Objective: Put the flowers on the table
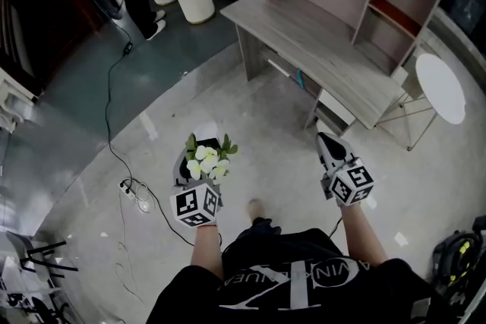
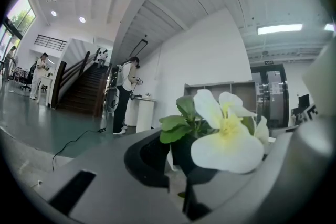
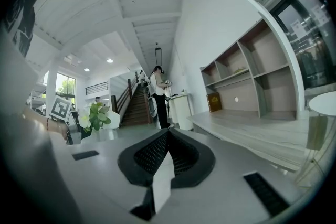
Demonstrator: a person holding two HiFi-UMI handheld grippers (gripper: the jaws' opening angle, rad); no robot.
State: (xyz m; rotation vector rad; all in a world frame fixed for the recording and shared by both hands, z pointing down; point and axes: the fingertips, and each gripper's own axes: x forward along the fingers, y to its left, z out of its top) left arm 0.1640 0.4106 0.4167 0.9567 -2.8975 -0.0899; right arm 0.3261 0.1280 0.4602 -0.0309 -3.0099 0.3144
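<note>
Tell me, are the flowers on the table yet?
Not yet. Done: the flowers are picked up, pinched in the left tongs. Happening now: the person holds them over the floor, some way short of the wooden table. The right tongs are shut and empty. Left to do: walk over and set the flowers on the tabletop.

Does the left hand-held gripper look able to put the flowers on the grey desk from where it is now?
Probably not yet. The left hand-held gripper, shut on the flowers, hangs over the floor, and the desk stands apart, ahead to the right. Nothing blocks the way, though.
</note>
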